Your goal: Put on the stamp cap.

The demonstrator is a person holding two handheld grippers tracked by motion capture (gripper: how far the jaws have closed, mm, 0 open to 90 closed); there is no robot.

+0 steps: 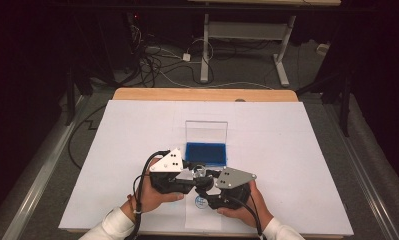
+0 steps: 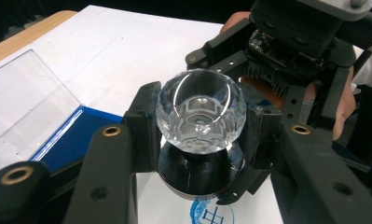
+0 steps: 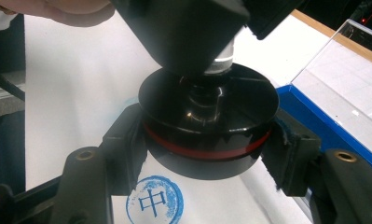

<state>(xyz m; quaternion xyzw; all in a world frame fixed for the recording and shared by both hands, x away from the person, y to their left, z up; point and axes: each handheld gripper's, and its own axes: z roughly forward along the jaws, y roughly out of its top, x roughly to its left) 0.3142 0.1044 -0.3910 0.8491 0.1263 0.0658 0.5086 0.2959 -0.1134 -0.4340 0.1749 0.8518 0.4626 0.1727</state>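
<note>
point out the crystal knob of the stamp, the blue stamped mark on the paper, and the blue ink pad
crystal knob [image 2: 200, 111], left gripper view, its faceted top.
blue stamped mark [image 3: 154, 201], right gripper view, the middle character.
blue ink pad [image 1: 205, 151], high view, its blue surface.

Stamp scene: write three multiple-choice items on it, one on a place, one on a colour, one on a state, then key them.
1. Where is the ink pad box?
A. just beyond the tongs
B. at the table's left edge
C. on the floor

2. What colour is the round print on the paper?
A. red
B. blue
C. green

3. What do the left tongs grip?
A. nothing
B. the box lid
C. the stamp's clear faceted knob

Key: 1 A, the high view shows it just past both tongs; 2 B, blue ring and character; 3 C, both jaws press the knob's sides.
</note>
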